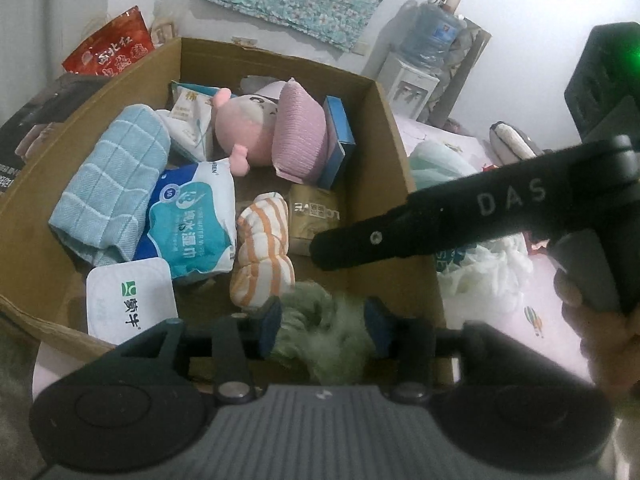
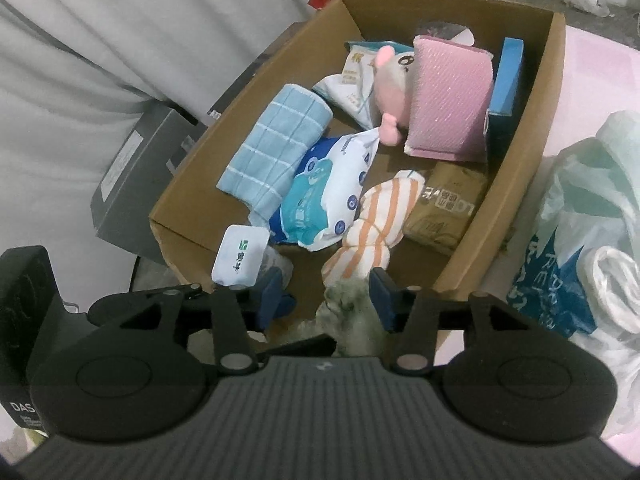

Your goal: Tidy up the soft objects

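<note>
A cardboard box point(image 1: 384, 160) holds soft things: a blue checked towel point(image 1: 116, 184), a pink plush toy point(image 1: 244, 128), a pink sponge pad point(image 1: 300, 132), an orange-striped cloth point(image 1: 262, 248) and a wet-wipes pack point(image 1: 192, 224). My left gripper point(image 1: 324, 320) is over the box's near edge with a fuzzy grey-green soft object point(image 1: 324, 328) between its blue pads. My right gripper point(image 2: 328, 296) hovers open above the same near edge; the green fuzzy object point(image 2: 352, 316) shows under its right finger. The right gripper's body point(image 1: 460, 220) crosses the left wrist view.
The box also holds a white yogurt cup point(image 1: 132, 300), a brown packet point(image 1: 314, 212) and a blue box point(image 1: 338, 140). A red snack bag point(image 1: 110, 46) lies behind. Plastic bags point(image 2: 580, 232) sit on the pink bedsheet point(image 1: 520, 320) to the right. A grey carton point(image 2: 136, 176) stands left.
</note>
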A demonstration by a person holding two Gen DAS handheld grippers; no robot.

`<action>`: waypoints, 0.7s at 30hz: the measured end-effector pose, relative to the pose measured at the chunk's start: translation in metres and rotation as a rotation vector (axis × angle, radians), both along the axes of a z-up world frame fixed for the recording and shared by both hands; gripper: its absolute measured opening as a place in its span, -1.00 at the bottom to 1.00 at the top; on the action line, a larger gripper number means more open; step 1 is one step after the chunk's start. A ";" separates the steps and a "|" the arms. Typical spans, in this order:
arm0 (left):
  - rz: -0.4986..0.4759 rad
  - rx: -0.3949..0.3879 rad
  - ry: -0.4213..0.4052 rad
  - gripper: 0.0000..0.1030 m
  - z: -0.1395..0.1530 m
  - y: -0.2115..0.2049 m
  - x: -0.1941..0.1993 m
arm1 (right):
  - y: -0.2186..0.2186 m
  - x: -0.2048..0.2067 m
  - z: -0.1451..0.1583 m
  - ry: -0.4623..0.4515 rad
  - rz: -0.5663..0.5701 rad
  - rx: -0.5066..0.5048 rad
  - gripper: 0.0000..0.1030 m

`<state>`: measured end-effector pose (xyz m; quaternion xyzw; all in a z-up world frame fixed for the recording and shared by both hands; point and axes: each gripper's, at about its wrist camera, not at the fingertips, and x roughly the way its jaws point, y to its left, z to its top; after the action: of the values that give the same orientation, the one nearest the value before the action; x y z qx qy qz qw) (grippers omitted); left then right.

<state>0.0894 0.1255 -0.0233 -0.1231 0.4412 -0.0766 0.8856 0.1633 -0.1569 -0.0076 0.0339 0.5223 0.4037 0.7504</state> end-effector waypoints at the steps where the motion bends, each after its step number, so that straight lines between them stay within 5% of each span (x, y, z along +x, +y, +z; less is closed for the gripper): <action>1: 0.003 0.003 -0.006 0.00 0.000 0.000 -0.001 | 0.001 0.002 -0.001 -0.002 -0.002 0.001 -0.08; 6: 0.024 0.021 -0.057 0.06 0.005 0.006 -0.006 | -0.001 0.002 0.000 -0.018 -0.015 0.025 -0.08; 13: 0.065 0.084 -0.184 0.43 0.028 0.008 -0.027 | -0.031 -0.010 0.019 -0.062 -0.078 0.175 -0.06; 21: 0.065 0.112 -0.319 0.86 0.054 -0.006 -0.065 | -0.075 -0.057 0.027 -0.167 -0.184 0.240 0.44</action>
<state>0.0245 0.1199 0.0305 -0.0743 0.2942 -0.0417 0.9519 0.1067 -0.2315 0.0189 0.1373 0.4008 0.3940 0.8157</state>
